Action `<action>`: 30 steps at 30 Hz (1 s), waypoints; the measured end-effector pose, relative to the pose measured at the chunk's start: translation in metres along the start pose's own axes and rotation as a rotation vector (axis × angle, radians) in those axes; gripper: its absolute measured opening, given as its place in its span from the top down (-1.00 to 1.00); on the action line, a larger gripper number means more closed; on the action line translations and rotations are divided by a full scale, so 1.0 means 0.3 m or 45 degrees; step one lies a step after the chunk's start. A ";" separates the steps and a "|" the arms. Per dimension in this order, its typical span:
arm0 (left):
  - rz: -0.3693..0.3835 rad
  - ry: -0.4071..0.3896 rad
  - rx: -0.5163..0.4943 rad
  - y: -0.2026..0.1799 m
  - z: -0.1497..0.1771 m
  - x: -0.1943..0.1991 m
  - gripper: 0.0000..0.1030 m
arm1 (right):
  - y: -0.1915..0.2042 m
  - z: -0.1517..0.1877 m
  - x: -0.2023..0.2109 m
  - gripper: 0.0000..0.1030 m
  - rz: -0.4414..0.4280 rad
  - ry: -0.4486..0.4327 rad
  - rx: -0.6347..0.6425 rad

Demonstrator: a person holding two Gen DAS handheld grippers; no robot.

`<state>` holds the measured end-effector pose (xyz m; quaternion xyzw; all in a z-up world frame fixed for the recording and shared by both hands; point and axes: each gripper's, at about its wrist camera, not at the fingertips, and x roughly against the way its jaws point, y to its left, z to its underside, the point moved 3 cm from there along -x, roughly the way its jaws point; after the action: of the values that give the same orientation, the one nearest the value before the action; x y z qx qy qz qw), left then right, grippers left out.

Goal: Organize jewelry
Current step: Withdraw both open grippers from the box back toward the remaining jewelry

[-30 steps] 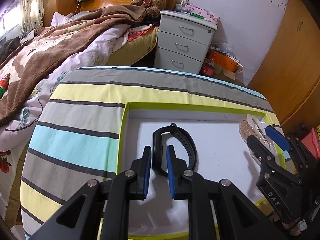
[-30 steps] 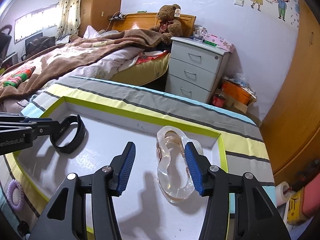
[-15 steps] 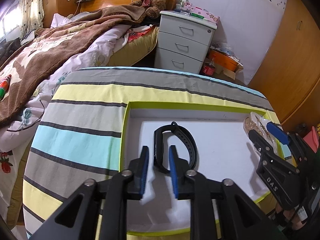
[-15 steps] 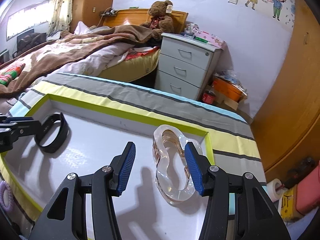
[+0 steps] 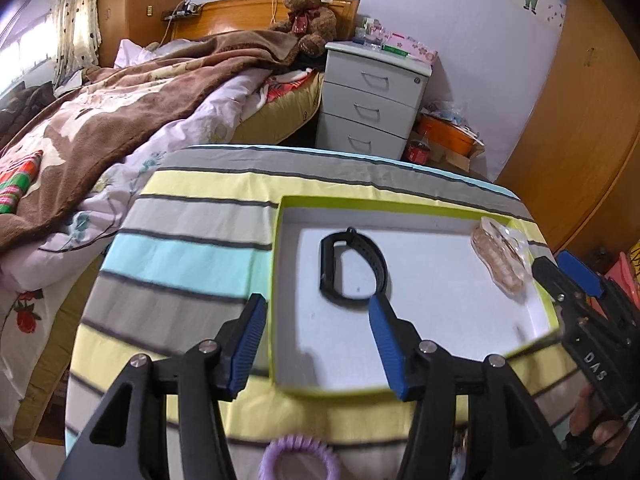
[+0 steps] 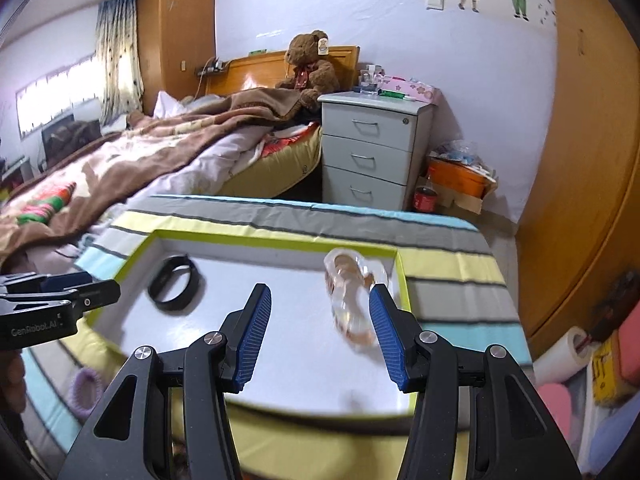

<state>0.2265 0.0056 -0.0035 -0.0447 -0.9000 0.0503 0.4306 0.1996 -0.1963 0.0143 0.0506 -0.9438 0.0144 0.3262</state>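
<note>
The left claw (image 5: 316,344) has just been opening and now stands apart with nothing in it. The black band (image 5: 352,270) lies in the middle of the white tray (image 5: 420,344), just above the claw. The right claw (image 6: 318,336) is open and empty too. The clear bracelet (image 6: 352,300) lies at the tray's right side. A purple ring (image 5: 298,458) sits at the bottom on the striped tabletop (image 5: 180,260).

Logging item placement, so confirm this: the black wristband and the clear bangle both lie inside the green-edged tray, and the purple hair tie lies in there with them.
Wrong on the purple hair tie: the left wrist view shows it outside the tray, on the striped cloth near its front edge. The black wristband and clear bangle do lie inside.
</note>
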 end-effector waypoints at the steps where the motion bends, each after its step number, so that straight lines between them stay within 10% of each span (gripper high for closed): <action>1: 0.001 -0.002 0.004 0.008 0.015 0.018 -0.09 | -0.001 0.015 0.021 -0.01 0.001 -0.003 -0.009; 30: -0.007 0.023 -0.034 0.092 0.372 0.208 -0.21 | 0.000 0.282 0.301 -0.03 -0.016 0.041 -0.127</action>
<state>0.1015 0.0350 -0.0287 -0.0483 -0.8968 0.0366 0.4383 0.0770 -0.2091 0.0035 0.0401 -0.9376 -0.0338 0.3437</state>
